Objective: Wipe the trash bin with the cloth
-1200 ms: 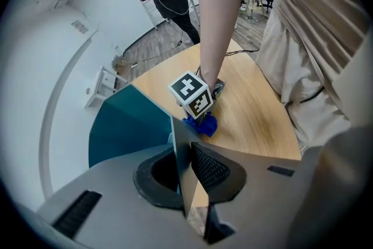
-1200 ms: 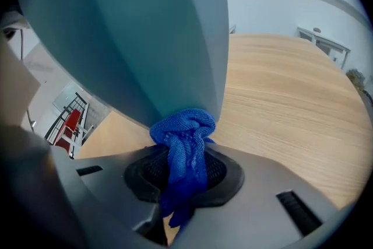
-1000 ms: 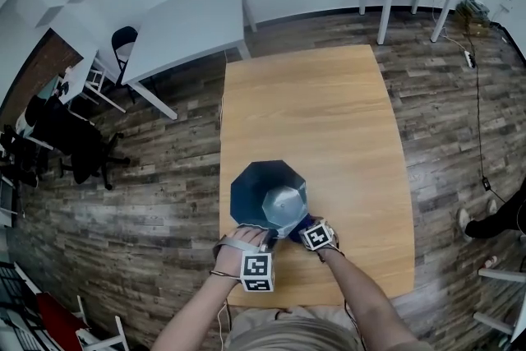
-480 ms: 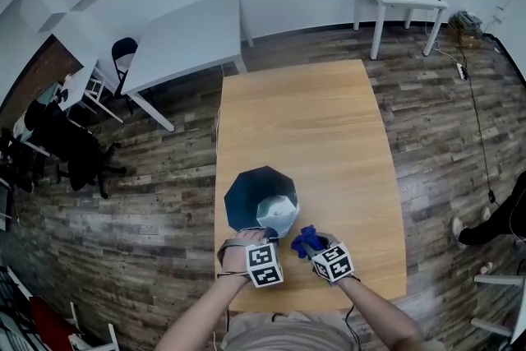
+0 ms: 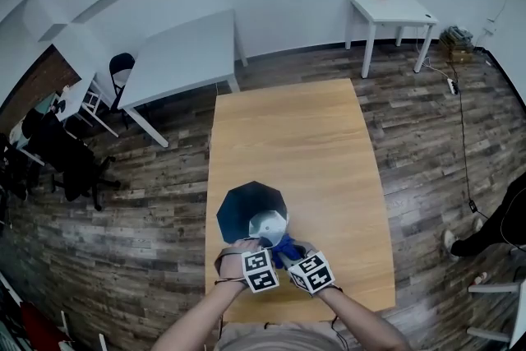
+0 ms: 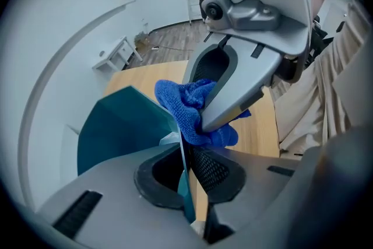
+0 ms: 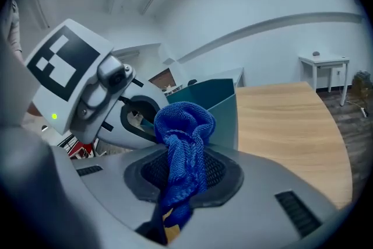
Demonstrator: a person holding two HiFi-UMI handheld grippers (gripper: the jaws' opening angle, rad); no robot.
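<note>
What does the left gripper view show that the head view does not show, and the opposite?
Only the left gripper view: the fingers of the left gripper pinch the thin wall of the trash bin. Only the head view: the bin's open mouth from above, both forearms, black chairs. Both: the bin, the blue cloth in the right gripper, the wooden table.

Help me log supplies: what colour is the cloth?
Blue; the cloth shows best in the right gripper view.
</note>
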